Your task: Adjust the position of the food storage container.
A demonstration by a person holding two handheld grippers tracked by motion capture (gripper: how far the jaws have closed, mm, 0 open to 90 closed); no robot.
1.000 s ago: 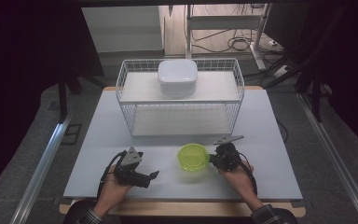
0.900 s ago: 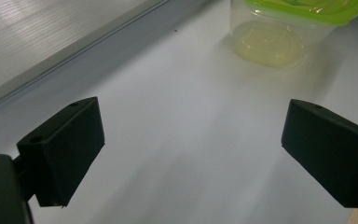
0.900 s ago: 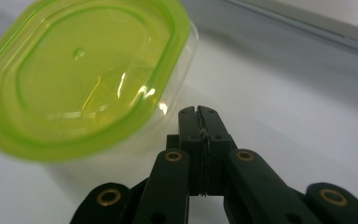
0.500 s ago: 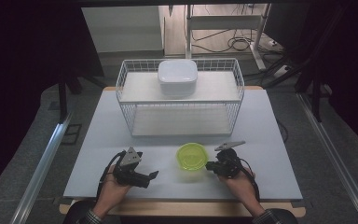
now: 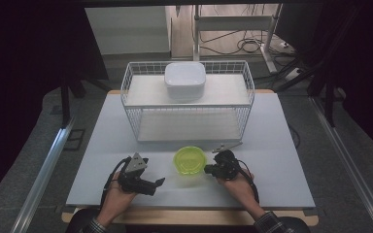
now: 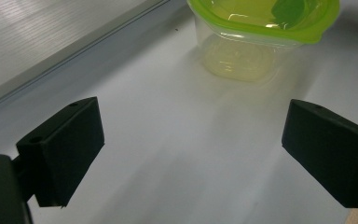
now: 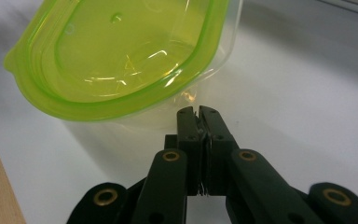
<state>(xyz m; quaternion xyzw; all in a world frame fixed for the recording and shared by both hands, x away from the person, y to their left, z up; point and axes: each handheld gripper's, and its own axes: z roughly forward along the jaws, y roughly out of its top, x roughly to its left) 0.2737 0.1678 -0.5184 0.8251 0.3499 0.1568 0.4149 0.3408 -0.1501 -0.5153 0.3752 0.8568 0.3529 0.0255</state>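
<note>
A clear plastic container with a lime-green lid (image 5: 190, 160) stands on the white table (image 5: 281, 160) near the front, between my two grippers. My right gripper (image 5: 209, 170) lies just right of it, jaws shut with nothing between them. In the right gripper view the closed tips (image 7: 197, 112) sit at the container's (image 7: 121, 51) side wall, under the lid's rim; I cannot tell whether they touch. My left gripper (image 5: 158, 183) rests to the container's left and points at it. Its jaws (image 6: 191, 135) stand wide open and empty, with the container (image 6: 261, 28) some way ahead.
A white wire rack (image 5: 187, 104) with two shelves stands at the back of the table, a white lidded box (image 5: 184, 80) on its upper shelf. The table's wooden front edge (image 5: 184, 216) runs just behind both hands. Dark floor and rails flank the table.
My right gripper has slid left, up to the container's side, with its jaws still shut. The left gripper has kept its place.
</note>
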